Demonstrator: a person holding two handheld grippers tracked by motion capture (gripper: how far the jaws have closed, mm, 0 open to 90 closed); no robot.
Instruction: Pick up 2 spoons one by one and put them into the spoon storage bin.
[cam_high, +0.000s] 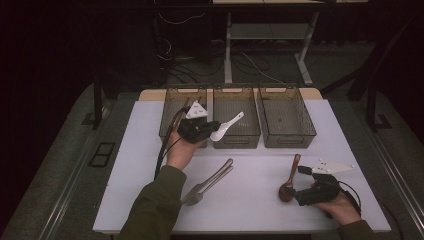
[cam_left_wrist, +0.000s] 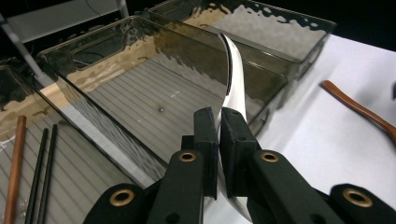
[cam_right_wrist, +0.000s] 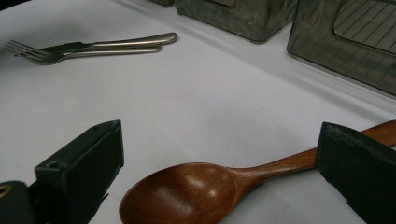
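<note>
Cutlery sorting seems to be the work in hand, judging by how things lie. The left gripper (cam_high: 212, 131) has its jaws pressed together on the handle of a white ceramic spoon (cam_high: 227, 126), gripped edge-on so the bowl end points out over the middle bin (cam_high: 236, 140) of three smoky plastic bins at the far side of the white table (cam_high: 150, 165). Held that way, above the bin's front wall, the spoon looks ready to be lowered or dropped inside; in the left gripper view the bin floor beneath it is bare but for a small speck. The left bin (cam_left_wrist: 28, 154) already holds dark chopsticks (cam_left_wrist: 42, 172) and a copper-coloured stick (cam_left_wrist: 14, 163), which suggests each bin takes one kind of utensil.

The right gripper (cam_high: 295, 192) rests low at the near right of the table, jaws spread wide either side of a wooden spoon (cam_right_wrist: 210, 186) that lies flat, bowl up, between them without being pinched. That straddle reads as a set-up for the next pick. A metal fork (cam_high: 197, 192) and knife (cam_high: 220, 172) lie together mid-table, untouched.
</note>
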